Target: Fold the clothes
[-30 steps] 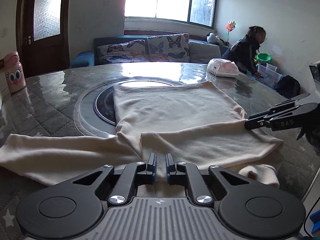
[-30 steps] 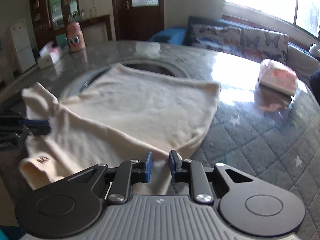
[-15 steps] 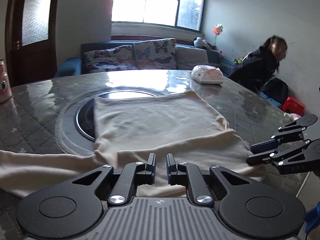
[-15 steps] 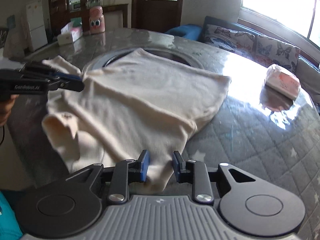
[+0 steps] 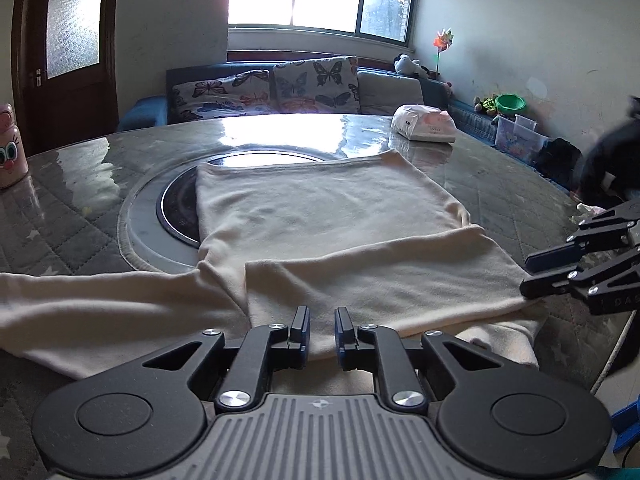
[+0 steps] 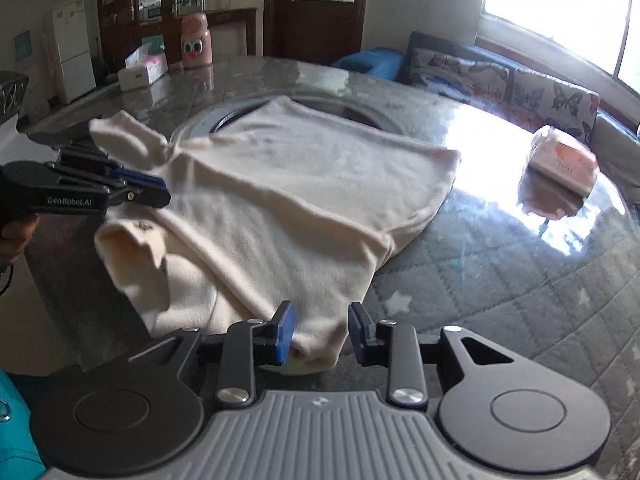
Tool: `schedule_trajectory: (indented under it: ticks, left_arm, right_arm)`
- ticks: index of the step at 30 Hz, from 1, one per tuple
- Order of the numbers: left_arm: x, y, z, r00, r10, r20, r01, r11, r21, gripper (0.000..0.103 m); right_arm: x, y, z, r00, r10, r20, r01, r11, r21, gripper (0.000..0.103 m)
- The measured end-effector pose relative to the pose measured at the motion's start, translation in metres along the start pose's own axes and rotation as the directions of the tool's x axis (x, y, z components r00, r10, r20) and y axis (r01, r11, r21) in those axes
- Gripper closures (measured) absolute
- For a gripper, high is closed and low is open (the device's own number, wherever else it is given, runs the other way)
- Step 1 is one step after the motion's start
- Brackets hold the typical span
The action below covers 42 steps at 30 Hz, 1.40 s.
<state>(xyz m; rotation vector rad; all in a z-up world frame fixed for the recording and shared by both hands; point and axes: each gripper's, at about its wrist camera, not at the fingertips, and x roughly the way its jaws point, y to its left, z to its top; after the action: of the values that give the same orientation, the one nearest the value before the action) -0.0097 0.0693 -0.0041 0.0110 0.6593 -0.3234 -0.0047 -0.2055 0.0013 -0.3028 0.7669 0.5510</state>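
Observation:
A cream sweater (image 5: 340, 220) lies flat on the round table (image 5: 80, 184). One sleeve is folded across its near part and the other trails off to the left. My left gripper (image 5: 322, 332) hovers over the near hem, its jaws a narrow gap apart with nothing pinched. It also shows in the right wrist view, where the left gripper (image 6: 156, 194) sits above the sweater (image 6: 300, 200) by the collar. My right gripper (image 6: 320, 332) is opening; a fold of the sweater's edge lies loose between its pads. From the left wrist view, the right gripper (image 5: 530, 274) stands at the cloth's right edge.
A wrapped tissue pack (image 5: 424, 124) sits on the far side of the table. A pink bottle (image 6: 196, 42) and a tissue box (image 6: 142, 70) stand at another edge. The sweater's far end overlaps a round inset (image 5: 176, 208). A person shows as a dark blur (image 5: 608, 160).
The right gripper's jaws have spread and let go of the cloth's edge. It swung out to the right and came back to that edge. The left gripper has barely moved.

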Motion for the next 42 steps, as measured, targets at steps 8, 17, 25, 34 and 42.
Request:
schedule_trajectory:
  ticks: [8, 17, 25, 34, 42]
  left_arm:
    - [0.005, -0.011, 0.004, 0.999, -0.034, 0.018, 0.034, 0.999, -0.002, 0.088]
    - [0.017, 0.006, 0.012, 0.999, -0.022, 0.029, 0.023, 0.998, -0.050, 0.088]
    - [0.038, 0.022, 0.019, 0.999, 0.030, 0.010, -0.029, 0.996, -0.086, 0.089]
    - [0.016, 0.029, 0.012, 0.996, 0.085, 0.026, -0.081, 0.988, -0.135, 0.082]
    - [-0.008, 0.068, 0.001, 0.967, 0.256, 0.001, -0.245, 0.928, -0.279, 0.081]
  right_arm:
    - [0.027, -0.004, 0.030, 0.999, 0.010, 0.041, -0.009, 1.000, -0.021, 0.074]
    - [0.055, -0.008, 0.033, 1.000, 0.023, 0.010, -0.023, 1.000, -0.008, 0.074]
    - [0.056, -0.009, 0.033, 0.999, 0.030, 0.009, -0.030, 1.000, 0.001, 0.073]
    - [0.055, -0.010, 0.033, 0.999, 0.043, 0.014, -0.043, 0.999, -0.005, 0.070]
    - [0.056, -0.009, 0.032, 0.999, 0.049, 0.020, -0.049, 0.999, -0.012, 0.067]
